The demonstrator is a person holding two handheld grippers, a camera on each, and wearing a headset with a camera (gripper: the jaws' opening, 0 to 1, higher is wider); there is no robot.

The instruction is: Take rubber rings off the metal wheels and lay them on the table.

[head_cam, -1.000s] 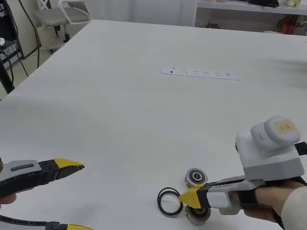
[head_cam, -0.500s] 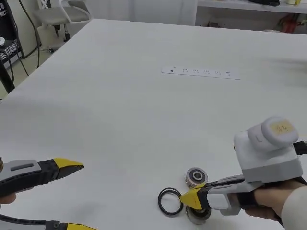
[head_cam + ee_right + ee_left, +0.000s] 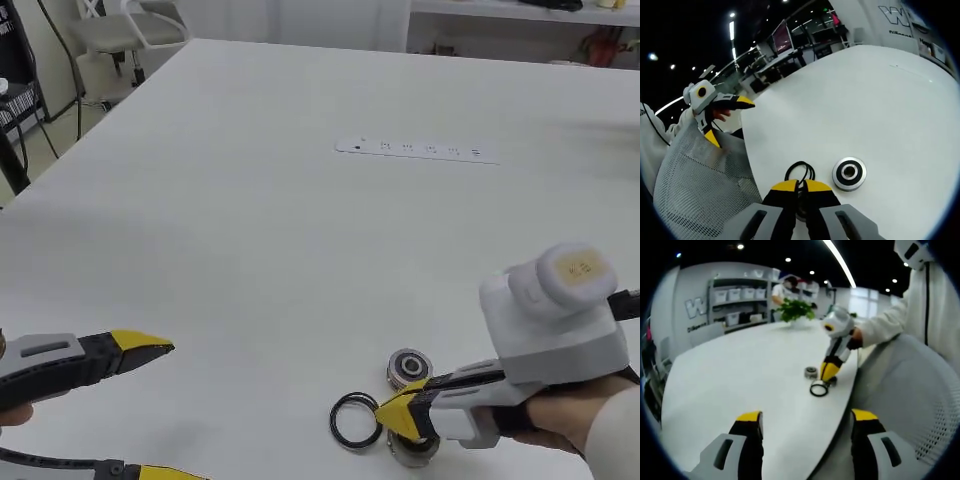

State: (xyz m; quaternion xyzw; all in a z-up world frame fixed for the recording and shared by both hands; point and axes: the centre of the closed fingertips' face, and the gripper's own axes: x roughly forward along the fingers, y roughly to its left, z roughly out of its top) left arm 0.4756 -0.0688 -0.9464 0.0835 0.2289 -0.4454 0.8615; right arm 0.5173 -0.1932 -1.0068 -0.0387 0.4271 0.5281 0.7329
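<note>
Rubber rings point(image 3: 355, 420) lie on the desk point(image 3: 300, 230), just beside two metal wheels point(image 3: 408, 368). The rings look soft, light and bendy, so I think a pinch anywhere on the thin band will lift one. The wheels look hard and heavy. The right gripper point(image 3: 801, 187) has its jaws almost together at a ring's edge; I cannot tell if they pinch it. The left gripper point(image 3: 807, 416) is well apart, jaws wide.

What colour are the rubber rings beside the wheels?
The rubber rings are black, clearest in the head view.

White table point(image 3: 300, 250), black rings point(image 3: 355, 418) at the yellow tips of the right gripper point(image 3: 392, 412), silver wheel point(image 3: 408, 368) with black band beside it, left gripper point(image 3: 165, 412) black, grey, yellow-tipped.
</note>
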